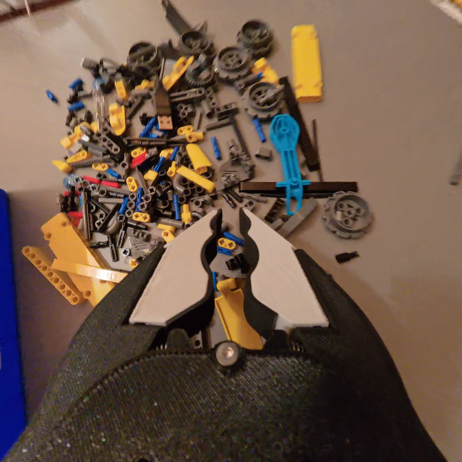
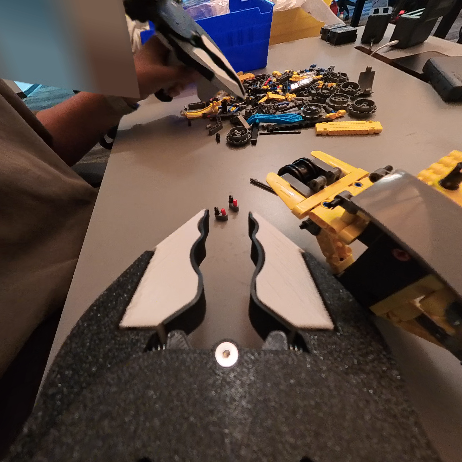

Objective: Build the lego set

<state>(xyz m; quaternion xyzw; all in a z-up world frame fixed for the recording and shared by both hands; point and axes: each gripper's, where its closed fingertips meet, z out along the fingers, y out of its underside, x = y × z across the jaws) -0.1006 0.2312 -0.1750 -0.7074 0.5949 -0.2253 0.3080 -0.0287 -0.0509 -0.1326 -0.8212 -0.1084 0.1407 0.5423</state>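
Observation:
My left gripper hovers low over a pile of small yellow, black, grey and blue building parts, jaws only narrowly apart and empty. Below the gap lie a yellow two-hole connector, blue pins and a yellow panel. In the right wrist view the left gripper tips down into the same pile. My right gripper is open and empty, low over the grey table. Two small grey pieces with red and black pins stand just past its fingertips. A partly built yellow and black model lies to its right.
A light-blue flat tool and a long yellow panel lie at the pile's edge, with grey wheels. A blue bin stands behind the pile. Black boxes sit far right. A person's arm reaches over the table's left edge. The left gripper's tips are roughly 30 centimetres from the right gripper's. My right tips are about 25 centimetres from the long yellow panel, my left tips only 15 centimetres. It is also in sight in the right wrist view.

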